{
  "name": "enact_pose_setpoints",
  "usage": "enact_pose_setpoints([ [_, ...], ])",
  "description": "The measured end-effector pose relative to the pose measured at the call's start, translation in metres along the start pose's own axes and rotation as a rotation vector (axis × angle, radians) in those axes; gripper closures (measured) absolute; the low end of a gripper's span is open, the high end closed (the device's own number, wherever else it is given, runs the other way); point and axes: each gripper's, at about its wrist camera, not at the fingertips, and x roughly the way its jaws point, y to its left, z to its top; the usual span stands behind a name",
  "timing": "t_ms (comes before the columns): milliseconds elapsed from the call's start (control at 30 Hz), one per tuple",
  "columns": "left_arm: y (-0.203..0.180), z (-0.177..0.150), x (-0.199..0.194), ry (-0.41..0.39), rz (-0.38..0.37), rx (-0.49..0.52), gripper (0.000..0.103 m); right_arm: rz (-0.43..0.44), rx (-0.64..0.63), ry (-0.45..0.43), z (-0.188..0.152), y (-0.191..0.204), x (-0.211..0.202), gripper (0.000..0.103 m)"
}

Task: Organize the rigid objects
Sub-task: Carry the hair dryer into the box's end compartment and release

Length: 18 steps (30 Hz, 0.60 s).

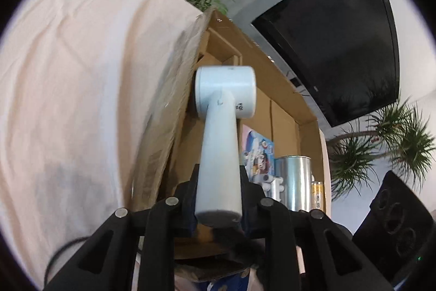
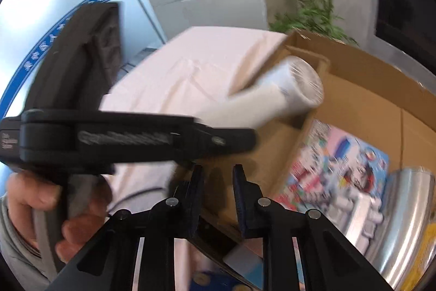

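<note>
A white hand-held appliance with a round head and a straight handle sticks up between the fingers of my left gripper, which is shut on the handle. Its head hangs over the near wall of an open cardboard box. In the right wrist view the same appliance is blurred above the box, gripped by the left gripper, which a hand holds. My right gripper is just outside the box's near wall, its jaws a narrow gap apart with nothing between them.
Inside the box lie a colourful printed package, a shiny metal can and a white plastic fitting. A pale pink cloth covers the surface left of the box. A black screen, a speaker and plants stand behind.
</note>
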Motion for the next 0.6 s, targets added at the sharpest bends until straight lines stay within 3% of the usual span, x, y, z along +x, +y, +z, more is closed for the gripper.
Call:
enact_pose_setpoints([
  [100,-0.006,-0.009,0.002,-0.001,0.031,0.006,0.081,0.035,0.049,-0.009,-0.012,-0.014,-0.008,0.086],
  [200,-0.026,-0.014,0.003,-0.005,0.129,0.106,0.081,0.016,0.054,-0.052,-0.016,-0.017,-0.029,0.082],
  [267,-0.034,-0.015,-0.005,-0.050,0.187,0.152,0.081,0.018,0.073,-0.075,-0.017,-0.023,-0.039,0.076],
  [300,-0.037,-0.016,-0.010,-0.078,0.201,0.166,0.081,0.009,0.079,-0.087,-0.020,-0.024,-0.045,0.068],
  [333,-0.040,-0.016,-0.017,-0.103,0.207,0.186,0.081,-0.006,0.082,-0.103,-0.022,-0.024,-0.051,0.061],
  [400,-0.045,-0.018,-0.027,-0.137,0.213,0.216,0.078,-0.022,0.078,-0.122,-0.028,-0.026,-0.059,0.055],
  [600,-0.047,-0.023,-0.037,-0.158,0.250,0.278,0.078,-0.012,0.092,-0.160,-0.032,-0.023,-0.079,0.054],
])
